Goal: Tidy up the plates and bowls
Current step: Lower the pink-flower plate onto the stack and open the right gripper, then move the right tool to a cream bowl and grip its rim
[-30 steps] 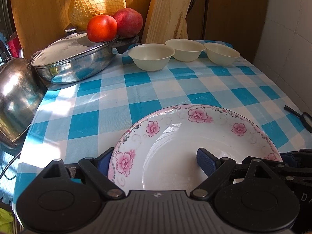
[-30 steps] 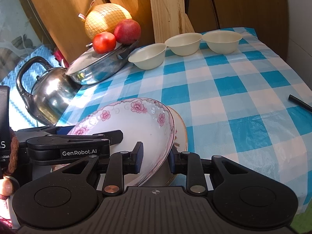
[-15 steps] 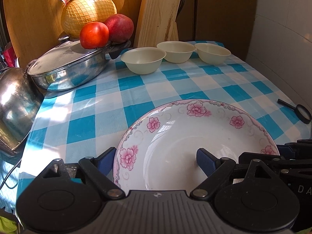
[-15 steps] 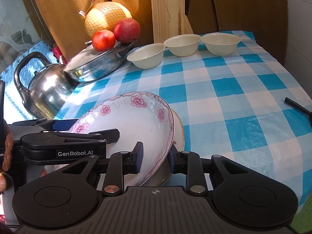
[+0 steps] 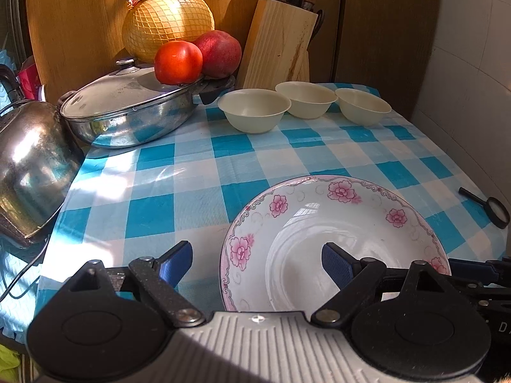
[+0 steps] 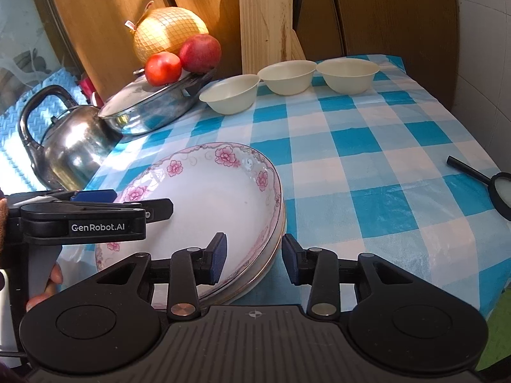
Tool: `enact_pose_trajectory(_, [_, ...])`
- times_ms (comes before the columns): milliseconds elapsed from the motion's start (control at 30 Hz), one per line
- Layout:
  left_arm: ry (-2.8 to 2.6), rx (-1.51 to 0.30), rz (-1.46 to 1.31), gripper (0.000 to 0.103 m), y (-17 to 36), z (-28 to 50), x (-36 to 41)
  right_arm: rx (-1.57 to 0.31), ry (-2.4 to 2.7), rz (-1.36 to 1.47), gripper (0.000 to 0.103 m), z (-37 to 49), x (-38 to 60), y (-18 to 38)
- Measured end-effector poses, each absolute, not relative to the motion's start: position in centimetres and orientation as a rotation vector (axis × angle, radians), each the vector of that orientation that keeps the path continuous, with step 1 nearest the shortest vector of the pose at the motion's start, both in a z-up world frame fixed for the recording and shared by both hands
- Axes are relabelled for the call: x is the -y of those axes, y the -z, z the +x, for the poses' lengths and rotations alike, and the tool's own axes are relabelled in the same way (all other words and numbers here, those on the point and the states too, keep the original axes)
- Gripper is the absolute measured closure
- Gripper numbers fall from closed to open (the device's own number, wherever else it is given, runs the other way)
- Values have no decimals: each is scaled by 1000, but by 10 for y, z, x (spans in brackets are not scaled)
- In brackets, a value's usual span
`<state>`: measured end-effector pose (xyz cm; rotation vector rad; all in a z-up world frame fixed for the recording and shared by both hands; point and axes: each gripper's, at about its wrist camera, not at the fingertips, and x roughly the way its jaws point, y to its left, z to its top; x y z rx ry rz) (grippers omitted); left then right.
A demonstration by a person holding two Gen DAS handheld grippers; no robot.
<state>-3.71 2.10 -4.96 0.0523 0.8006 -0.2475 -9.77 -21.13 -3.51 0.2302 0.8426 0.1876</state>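
Note:
A white plate with pink flowers (image 6: pixel 207 198) (image 5: pixel 335 223) lies on top of a gold-rimmed plate (image 6: pixel 260 276) at the near edge of the checked table. My right gripper (image 6: pixel 254 249) straddles the stack's near right rim. Its jaws are opening and the pads stand clear of the rim. My left gripper (image 5: pixel 255 255) is wide open across the flowered plate's left rim, one finger over the dish and one outside it, touching nothing. The left gripper (image 6: pixel 140 201) also shows from the side. Three cream bowls (image 5: pixel 254 110) (image 5: pixel 306 99) (image 5: pixel 362 105) stand in a row at the back.
A lidded steel pan (image 5: pixel 127 118) carrying two red fruits and a netted pomelo sits back left, with a kettle (image 5: pixel 28 166) beside it. A knife block (image 5: pixel 278 44) stands behind the bowls. A magnifying glass (image 6: pixel 498 191) lies near the table's right edge.
The right gripper's jaws have spread off the plate rim. The flowered plate, tilted before, has settled flat onto the gold-rimmed plate. The left gripper stays wide open.

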Motion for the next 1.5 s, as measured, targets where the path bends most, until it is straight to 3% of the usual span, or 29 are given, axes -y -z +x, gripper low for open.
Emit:
enact_pose_trajectory(300, [220,-806,-18,21,36,-8,-26,-816,-170,299,47,-88,226,27])
enact_pose_trajectory(633, [174,-802,-32,21,29,31,-23,-781,-160,320,47,-39,239,13])
enact_pose_trajectory(1500, [26,-895,-147,21,58,191,-12,-881,-186,448,47,175,205,34])
